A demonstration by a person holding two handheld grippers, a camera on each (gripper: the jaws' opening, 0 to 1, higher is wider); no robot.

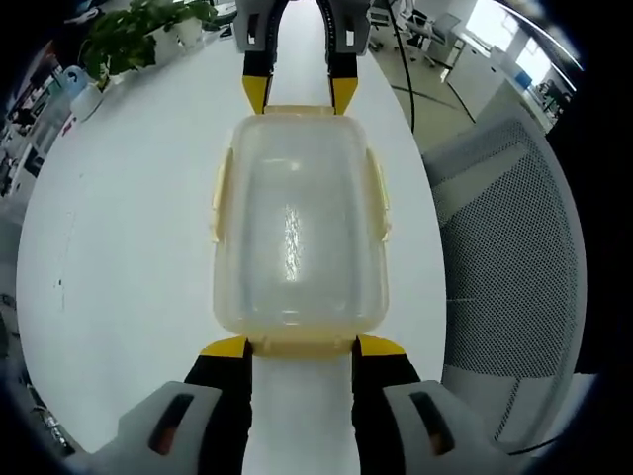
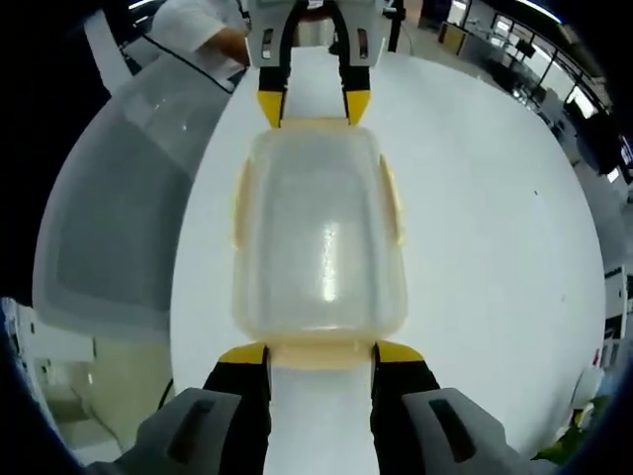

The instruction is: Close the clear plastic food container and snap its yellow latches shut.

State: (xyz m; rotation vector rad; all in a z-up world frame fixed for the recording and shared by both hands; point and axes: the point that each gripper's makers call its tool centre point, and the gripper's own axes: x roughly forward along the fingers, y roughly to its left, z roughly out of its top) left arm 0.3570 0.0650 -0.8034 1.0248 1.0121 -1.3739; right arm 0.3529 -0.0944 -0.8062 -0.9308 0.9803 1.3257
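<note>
The clear plastic container [image 1: 297, 228] lies on a white table [image 1: 129, 247] with its lid on. Pale yellow latches [image 1: 220, 193] run along its long sides, and one more sits at each short end. My left gripper [image 1: 303, 346] stands open at the near end, its yellow tips on either side of the end latch [image 1: 302, 347]. At the far end my right gripper [image 1: 299, 94] is open in the same way. In the right gripper view the container [image 2: 321, 237] lies between my right gripper [image 2: 320, 353] and my left gripper [image 2: 314, 104].
A grey mesh chair [image 1: 514, 247] stands close to the table's edge beside the container, also seen as the chair [image 2: 109, 218]. A potted plant [image 1: 129, 40] and bottles sit at the table's far corner. A person in white [image 2: 198, 30] is behind the left gripper.
</note>
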